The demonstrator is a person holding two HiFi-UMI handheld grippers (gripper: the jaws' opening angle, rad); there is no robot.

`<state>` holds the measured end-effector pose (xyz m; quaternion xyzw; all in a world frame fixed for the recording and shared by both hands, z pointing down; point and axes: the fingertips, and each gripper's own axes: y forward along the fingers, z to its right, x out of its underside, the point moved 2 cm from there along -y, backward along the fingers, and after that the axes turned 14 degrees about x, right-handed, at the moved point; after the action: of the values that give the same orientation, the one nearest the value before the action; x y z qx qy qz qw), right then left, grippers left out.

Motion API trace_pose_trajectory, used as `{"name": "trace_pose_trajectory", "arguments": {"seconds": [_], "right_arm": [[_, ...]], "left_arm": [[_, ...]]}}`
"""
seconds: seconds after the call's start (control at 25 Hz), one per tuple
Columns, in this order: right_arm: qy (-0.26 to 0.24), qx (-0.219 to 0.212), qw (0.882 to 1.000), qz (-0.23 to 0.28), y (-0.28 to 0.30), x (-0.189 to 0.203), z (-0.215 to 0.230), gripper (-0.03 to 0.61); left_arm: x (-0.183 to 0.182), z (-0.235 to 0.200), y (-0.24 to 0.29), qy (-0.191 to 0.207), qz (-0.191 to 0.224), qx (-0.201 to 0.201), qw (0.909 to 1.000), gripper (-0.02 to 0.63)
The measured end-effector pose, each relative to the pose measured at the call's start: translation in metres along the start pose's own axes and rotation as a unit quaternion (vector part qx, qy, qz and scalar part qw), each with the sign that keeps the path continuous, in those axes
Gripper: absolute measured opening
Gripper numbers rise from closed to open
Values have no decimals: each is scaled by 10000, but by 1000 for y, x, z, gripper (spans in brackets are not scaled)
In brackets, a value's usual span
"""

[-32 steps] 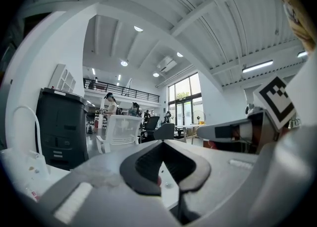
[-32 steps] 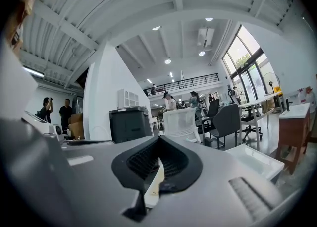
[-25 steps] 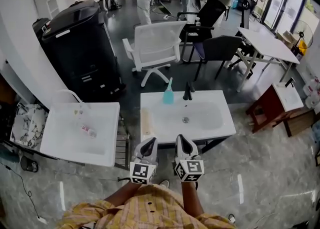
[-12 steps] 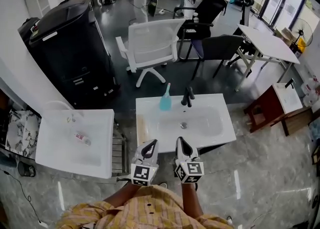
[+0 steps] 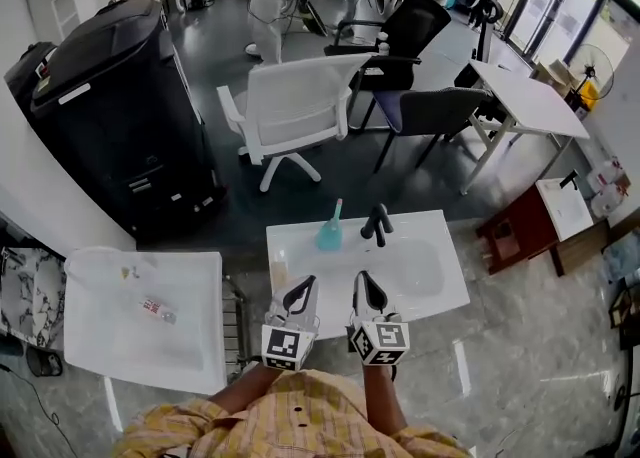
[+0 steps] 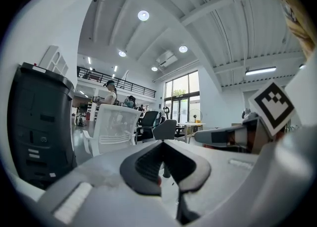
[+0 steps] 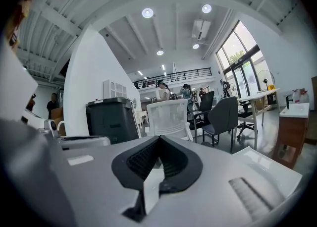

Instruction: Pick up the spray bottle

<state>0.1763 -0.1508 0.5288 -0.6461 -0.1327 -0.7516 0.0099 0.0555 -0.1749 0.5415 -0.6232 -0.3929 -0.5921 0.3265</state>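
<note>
I had brought the left gripper and right gripper, both closed and empty, nearer the sink; the spray bottle remained unreached.

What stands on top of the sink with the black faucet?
A teal spray bottle and the faucet stand on the back rim of the sink. The left gripper and right gripper cover part of its front; what lies there is hidden.

No words or numbers legible, black-and-white square code markers on the left gripper and right gripper, label on small bottle too blurred.
</note>
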Motion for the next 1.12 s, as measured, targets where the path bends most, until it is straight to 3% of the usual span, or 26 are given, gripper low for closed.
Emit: {"name": "trace_pose_trajectory", "arguments": {"seconds": [0.32, 0.84, 1.12], "right_arm": [[-39, 96, 9998, -160, 33, 8, 5, -3], [-191, -324, 9978, -553, 108, 24, 35, -3], [-180, -611, 9951, -760, 138, 45, 29, 19]], "left_arm": [[11, -28, 22, -119, -105, -57, 9999, -2], [22, -50, 82, -70, -421, -527, 9977, -2], [35, -59, 89, -128, -625, -773, 9950, -2]]}}
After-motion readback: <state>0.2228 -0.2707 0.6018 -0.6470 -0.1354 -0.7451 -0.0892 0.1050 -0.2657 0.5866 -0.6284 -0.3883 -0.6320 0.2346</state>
